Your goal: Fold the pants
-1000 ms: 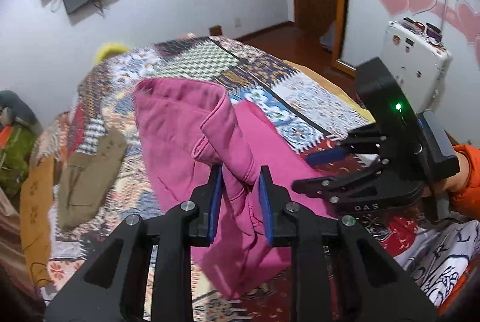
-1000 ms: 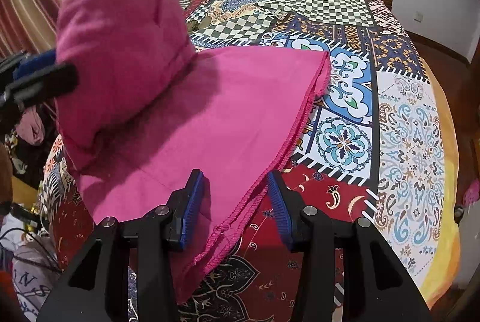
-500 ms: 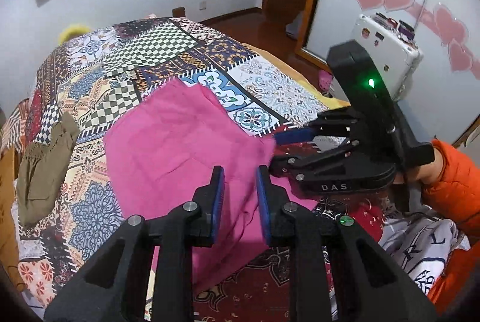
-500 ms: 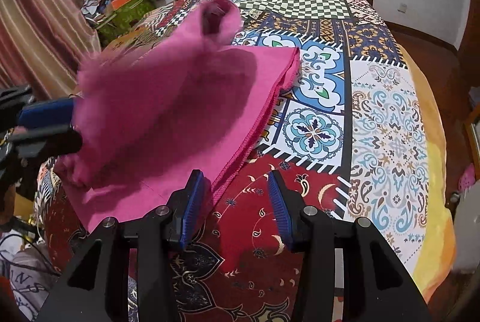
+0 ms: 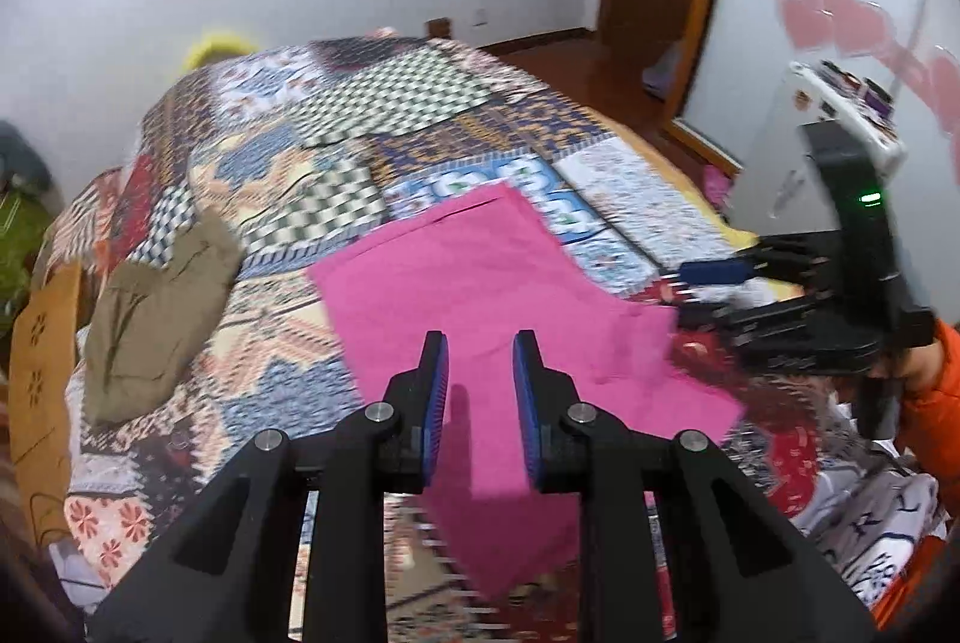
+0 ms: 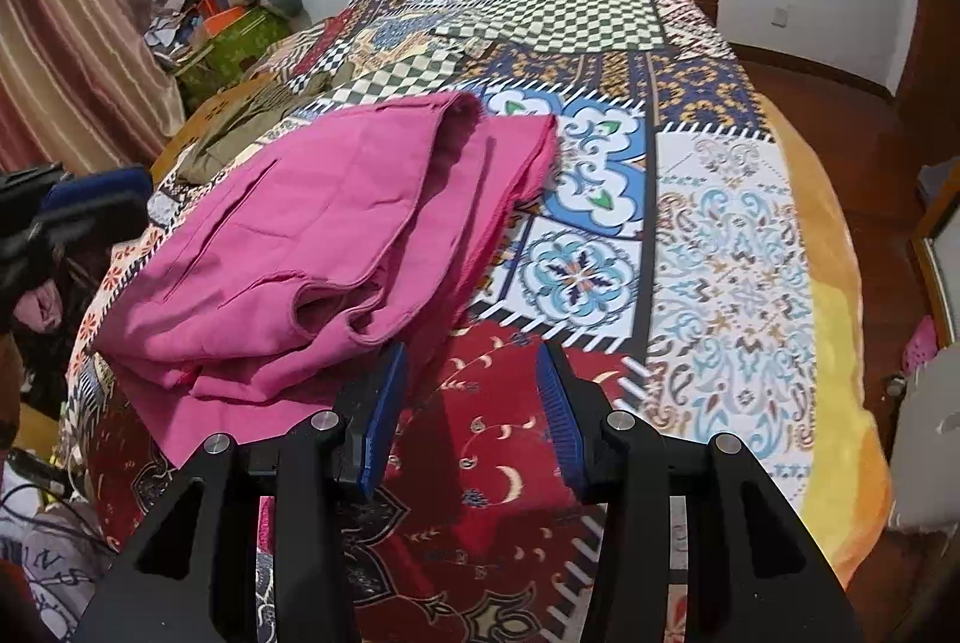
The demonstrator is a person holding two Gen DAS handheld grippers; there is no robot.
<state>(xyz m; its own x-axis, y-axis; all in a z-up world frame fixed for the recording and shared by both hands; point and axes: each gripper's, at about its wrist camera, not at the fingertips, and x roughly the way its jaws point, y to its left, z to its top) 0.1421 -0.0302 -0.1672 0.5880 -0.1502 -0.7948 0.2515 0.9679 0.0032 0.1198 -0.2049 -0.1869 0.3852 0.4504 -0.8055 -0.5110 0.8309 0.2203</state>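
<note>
The pink pants (image 5: 480, 295) lie folded on the patterned bedspread (image 5: 336, 145); in the right wrist view the pants (image 6: 336, 235) show several layers with a loose opening near the front. My left gripper (image 5: 479, 391) is open and empty, just above the near part of the pants. My right gripper (image 6: 471, 421) is open and empty, over red bedspread to the right of the pants' near edge. The right gripper also shows in the left wrist view (image 5: 714, 283), and the left gripper at the left edge of the right wrist view (image 6: 90, 205).
Olive-brown pants (image 5: 156, 319) lie folded on the bed left of the pink ones. A white appliance (image 5: 840, 115) stands at the right. Clutter (image 6: 228, 19) sits by the curtain beyond the bed. More cloth (image 5: 876, 535) lies near the front right.
My left gripper let go of the pink fabric and opened. The lifted part of the pants dropped onto the bed, and both grippers drew back.
</note>
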